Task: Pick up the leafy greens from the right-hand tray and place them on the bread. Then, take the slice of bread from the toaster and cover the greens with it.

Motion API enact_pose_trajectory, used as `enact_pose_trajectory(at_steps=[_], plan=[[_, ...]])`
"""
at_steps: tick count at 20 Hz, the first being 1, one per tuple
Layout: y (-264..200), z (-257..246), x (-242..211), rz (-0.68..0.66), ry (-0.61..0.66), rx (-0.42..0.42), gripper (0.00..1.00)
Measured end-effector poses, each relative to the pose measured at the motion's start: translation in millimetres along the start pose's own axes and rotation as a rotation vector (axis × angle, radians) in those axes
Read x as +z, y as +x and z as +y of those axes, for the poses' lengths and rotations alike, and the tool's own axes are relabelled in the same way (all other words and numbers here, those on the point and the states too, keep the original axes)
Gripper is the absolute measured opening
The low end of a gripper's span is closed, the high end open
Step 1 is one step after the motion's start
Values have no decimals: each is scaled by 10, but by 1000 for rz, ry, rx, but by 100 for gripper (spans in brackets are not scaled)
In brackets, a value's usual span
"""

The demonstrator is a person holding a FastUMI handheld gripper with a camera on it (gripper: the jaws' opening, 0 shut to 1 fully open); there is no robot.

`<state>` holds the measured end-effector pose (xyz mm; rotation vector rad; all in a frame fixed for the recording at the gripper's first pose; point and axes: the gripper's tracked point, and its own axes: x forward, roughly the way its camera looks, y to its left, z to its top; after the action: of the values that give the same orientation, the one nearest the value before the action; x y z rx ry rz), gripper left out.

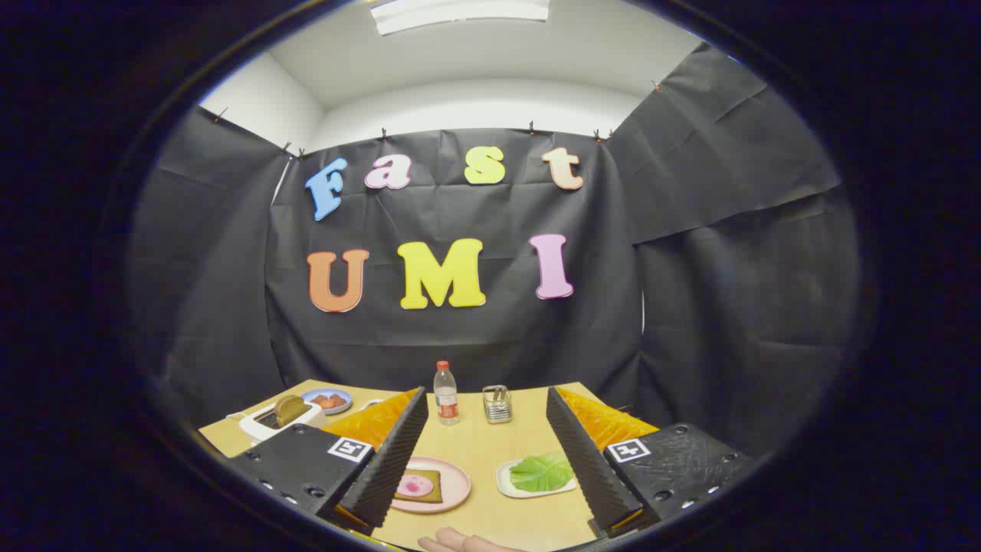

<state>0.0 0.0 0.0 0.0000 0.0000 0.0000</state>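
While the gripper (487, 418) hangs wide open, holding nothing, leafy greens (541, 471) lie on a white tray (507, 486) right of the pink plate (457, 491) bearing bread (418, 486). Left of that plate, the toaster (268, 422) holds a slice (289, 409). Behind it, the bottle (446, 395) label is unreadable.

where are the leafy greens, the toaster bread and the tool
leafy greens (541, 472), gripper view, middle of the leaf
toaster bread (290, 409), gripper view, slice's top above the slot
tool (487, 452), gripper view, open gap midway between its fingertips
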Motion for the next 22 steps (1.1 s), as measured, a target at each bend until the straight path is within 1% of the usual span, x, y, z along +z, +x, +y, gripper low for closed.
enact_pose_trajectory(at_steps=[7,11,16,19,22], plan=[[60,-86,-82,12,-24,-48,95],[73,-163,-134,30,-13,-52,95],[101,-126,-205,53,-22,-15,95],[223,-222,-349,76,-50,-28,95],[450,-313,-525,108,-79,-21,95]])
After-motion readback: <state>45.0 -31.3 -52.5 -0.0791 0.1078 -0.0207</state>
